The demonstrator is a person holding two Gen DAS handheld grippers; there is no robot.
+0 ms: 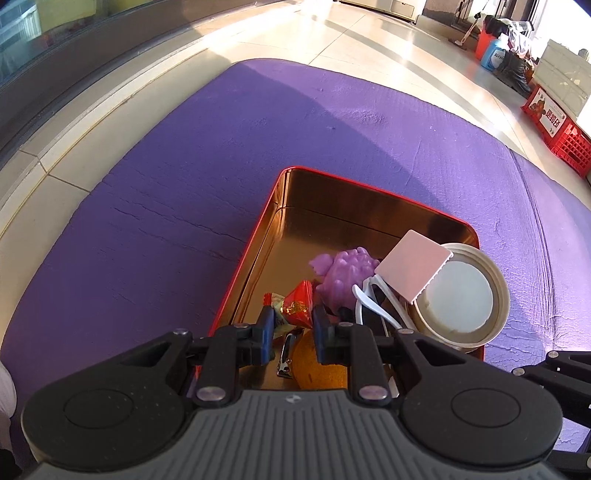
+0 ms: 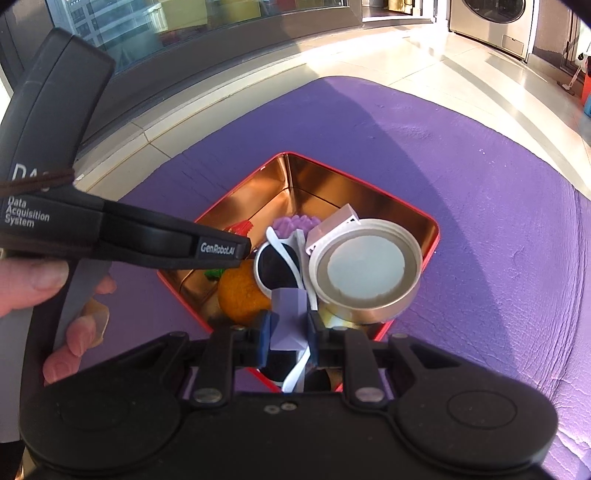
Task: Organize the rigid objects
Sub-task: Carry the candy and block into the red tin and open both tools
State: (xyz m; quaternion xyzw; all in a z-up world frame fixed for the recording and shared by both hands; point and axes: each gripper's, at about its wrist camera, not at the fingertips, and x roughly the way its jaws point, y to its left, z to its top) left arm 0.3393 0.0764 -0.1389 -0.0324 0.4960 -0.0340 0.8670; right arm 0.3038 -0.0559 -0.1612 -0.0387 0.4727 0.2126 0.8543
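Observation:
A red tin (image 1: 258, 236) (image 2: 236, 192) with a gold inside lies on a purple mat (image 1: 147, 221). It holds a purple spiky toy (image 1: 343, 273), white sunglasses (image 2: 277, 266), a pink square piece (image 1: 413, 266), a round cream lid (image 1: 461, 295) (image 2: 369, 273), an orange fruit (image 2: 240, 291) and a metal clip (image 1: 286, 354). My left gripper (image 1: 294, 328) hangs over the tin's near end, shut on a red snack packet (image 1: 297, 308). My right gripper (image 2: 288, 328) is over the tin's near corner, shut on a lavender faceted block (image 2: 288, 314).
A person's hand (image 2: 55, 288) holds the left gripper's body (image 2: 166, 247), which reaches across the tin in the right wrist view. Tiled floor surrounds the mat. A red crate (image 1: 554, 125) and a washing machine (image 2: 495, 22) stand far off.

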